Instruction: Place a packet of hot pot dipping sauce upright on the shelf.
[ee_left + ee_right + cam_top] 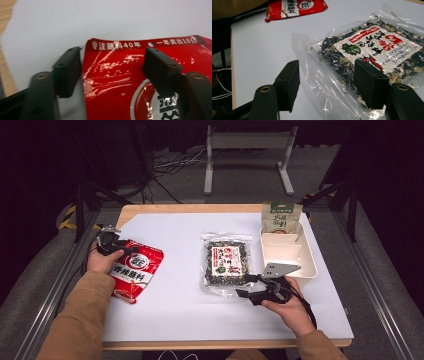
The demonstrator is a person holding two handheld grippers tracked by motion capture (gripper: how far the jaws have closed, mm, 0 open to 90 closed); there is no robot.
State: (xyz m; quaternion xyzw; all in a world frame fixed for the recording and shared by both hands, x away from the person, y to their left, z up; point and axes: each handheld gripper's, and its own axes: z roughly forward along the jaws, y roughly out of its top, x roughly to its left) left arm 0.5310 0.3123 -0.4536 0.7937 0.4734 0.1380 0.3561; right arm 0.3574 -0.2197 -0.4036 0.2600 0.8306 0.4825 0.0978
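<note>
L claw (112, 67) spread, straddling red pouch (140, 82) corner | R claw (327, 82) spread at seaweed bag (367, 52) 6 o'clock edge | risk: we're thinking slick film is slipping out

Wooden counter (150, 209) under a white sheet (175, 305). On the sheet: red seasoning packet (135, 270) at left, clear seaweed packet (226, 264) in the middle, cream divided tray (311, 265) at right, just beside the seaweed packet.
</note>
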